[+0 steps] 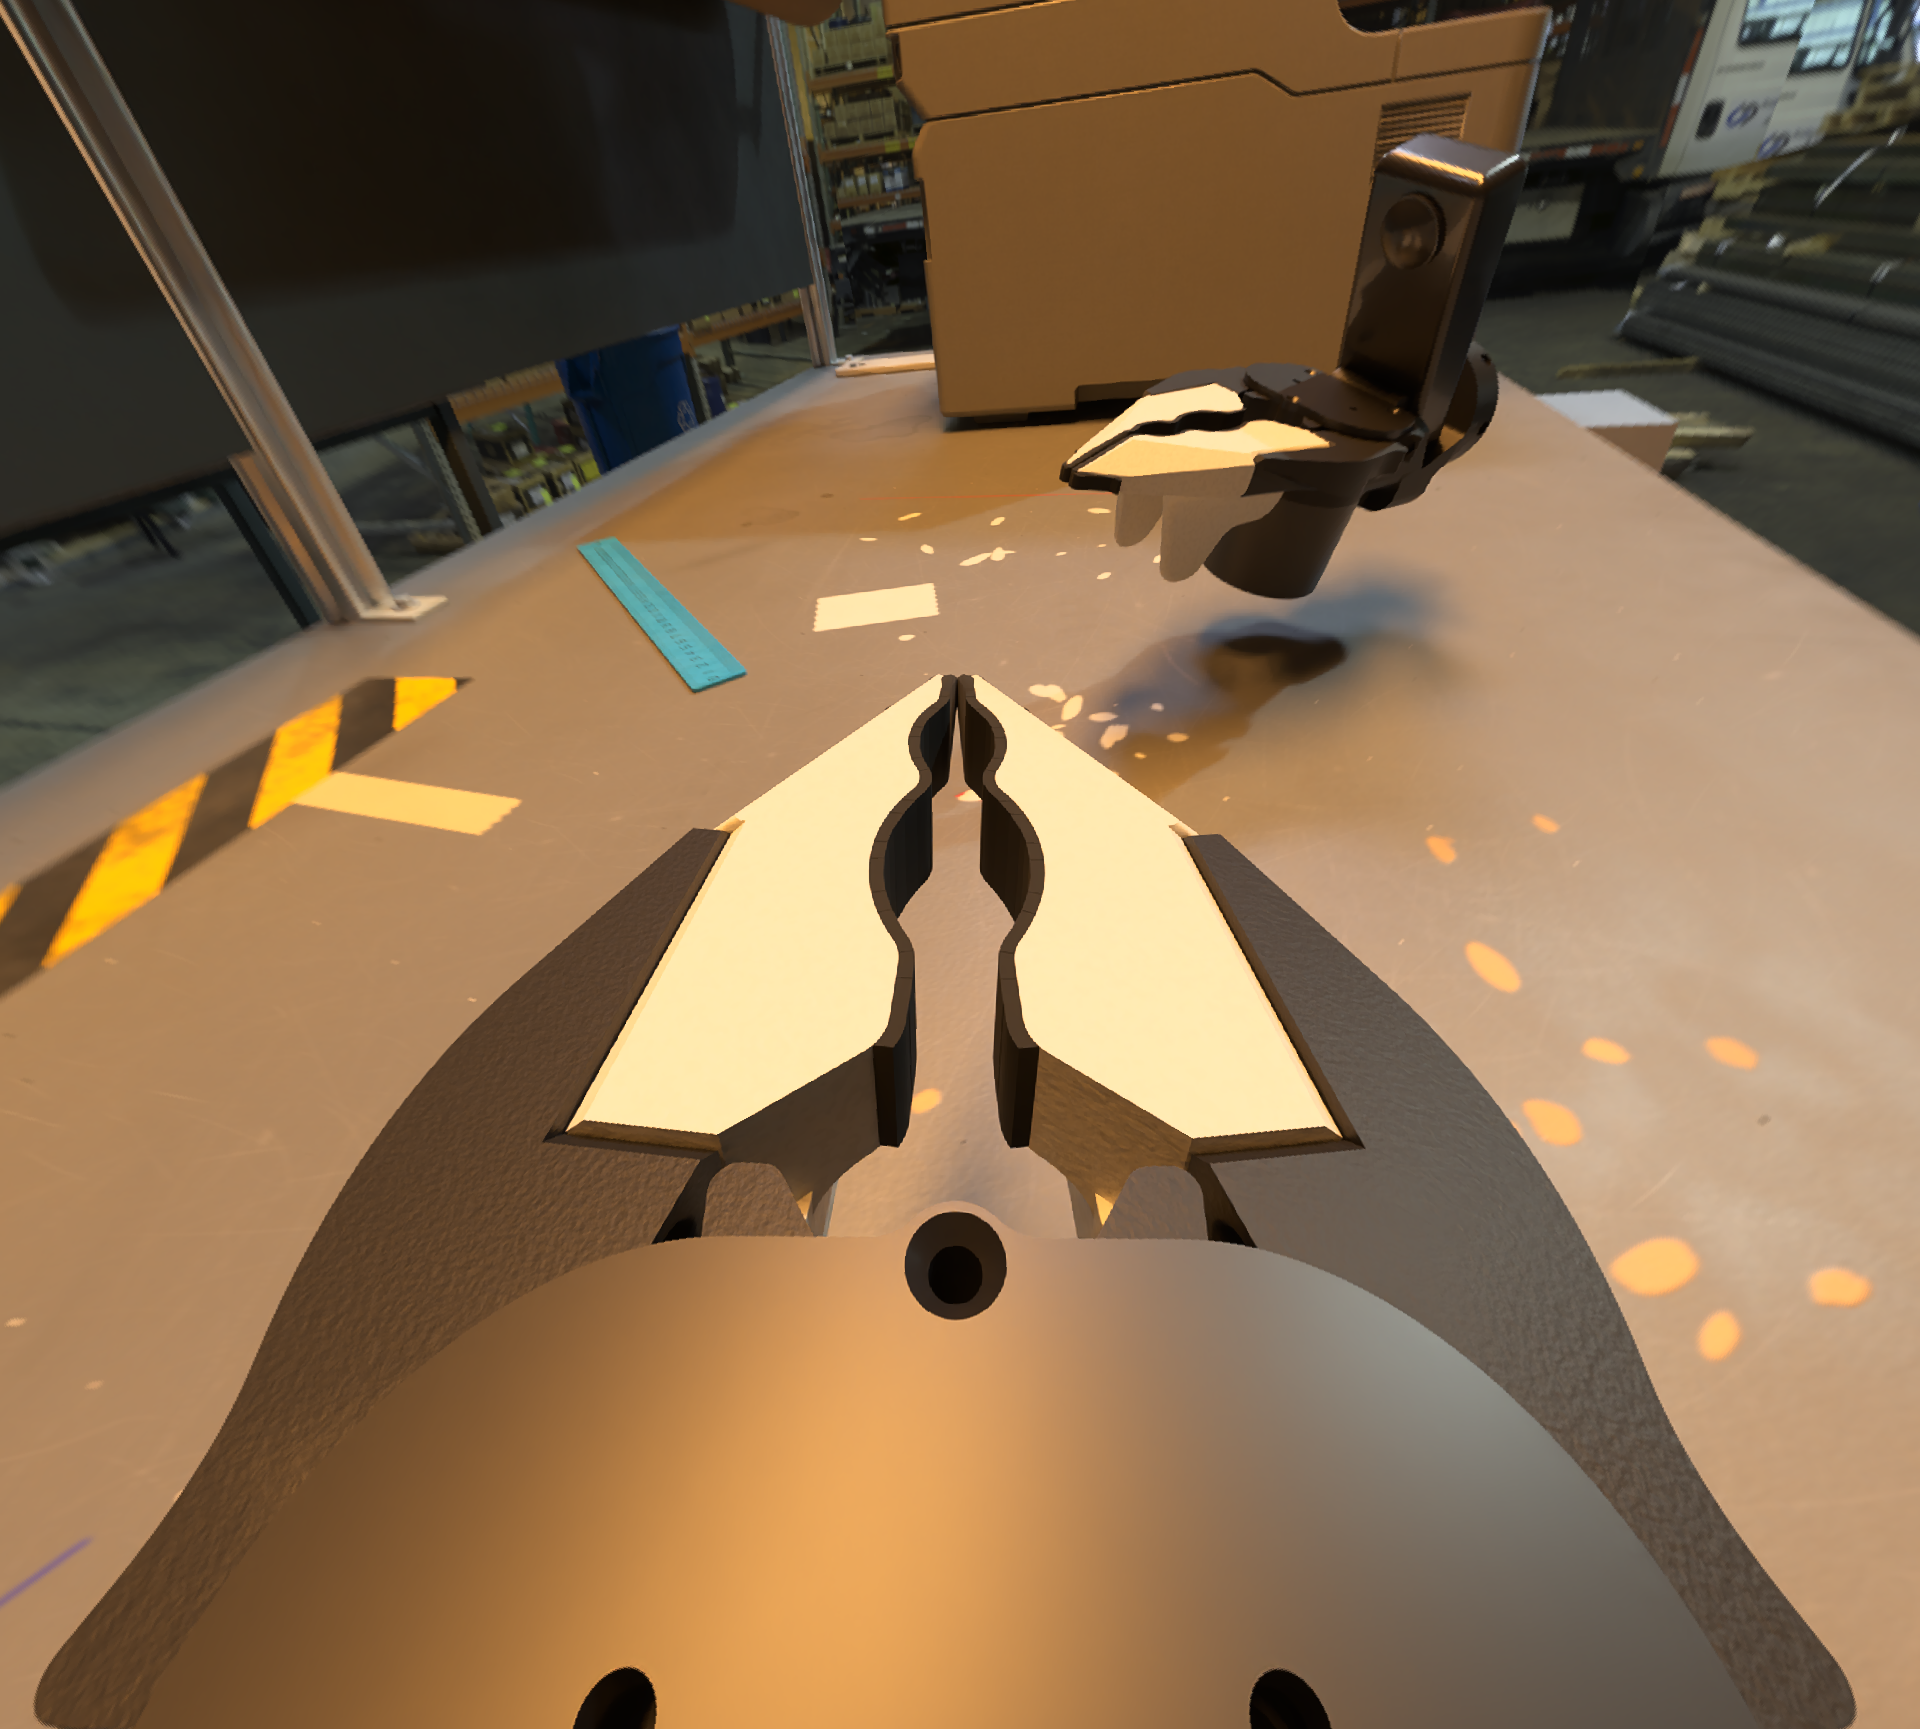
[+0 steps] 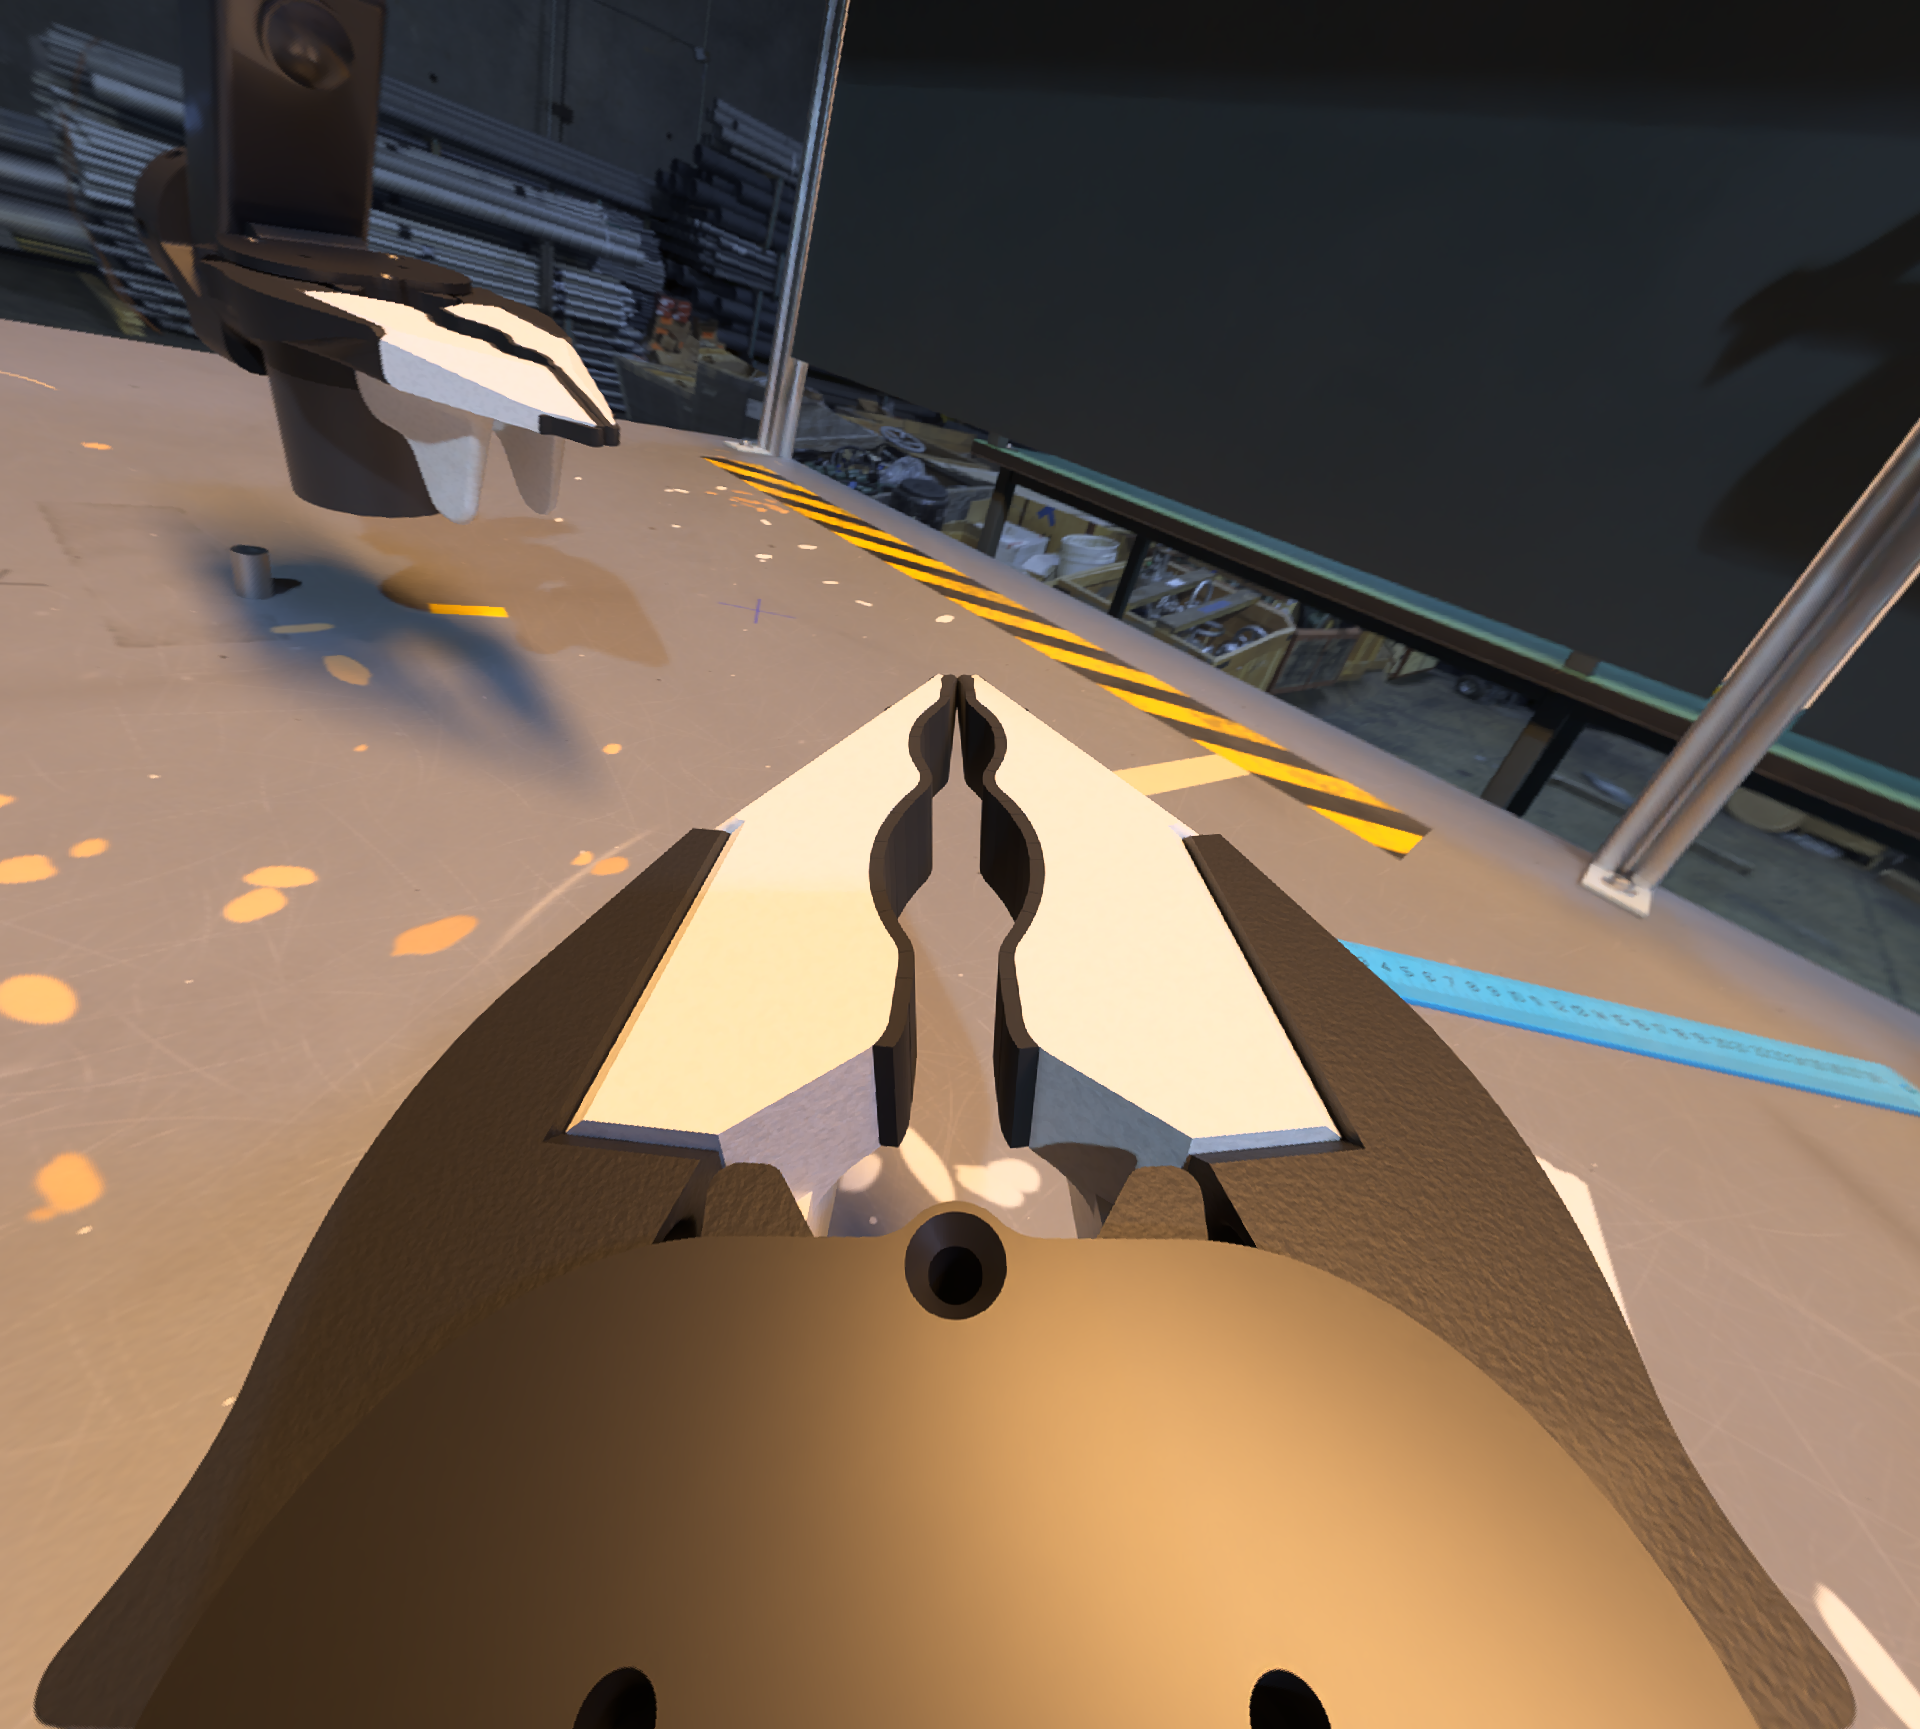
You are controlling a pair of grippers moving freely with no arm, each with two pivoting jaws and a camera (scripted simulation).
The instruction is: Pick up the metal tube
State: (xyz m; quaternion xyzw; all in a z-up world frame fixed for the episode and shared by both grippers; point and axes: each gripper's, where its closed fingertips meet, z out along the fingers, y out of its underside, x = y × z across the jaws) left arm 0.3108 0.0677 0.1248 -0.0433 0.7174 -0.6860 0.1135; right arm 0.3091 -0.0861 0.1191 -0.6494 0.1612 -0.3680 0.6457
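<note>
A small grey metal tube [image 2: 249, 571] stands upright on the tan table [image 2: 312, 1004] at the far left of the right wrist view, under and just behind the left gripper seen there [image 2: 597, 430]. It does not show in the left wrist view. My left gripper [image 1: 956, 684] is shut and empty, above the table. My right gripper [image 2: 956, 684] is shut and empty too; in the left wrist view it hovers at the far right [image 1: 1070, 469], above its shadow.
A blue ruler [image 1: 660, 614] lies flat on the table, also in the right wrist view [image 2: 1621, 1019]. A large beige printer [image 1: 1174, 121] stands at the far end. Yellow-black hazard tape [image 1: 187, 827] marks the table edge. Metal frame posts [image 2: 1756, 692] rise at the edges.
</note>
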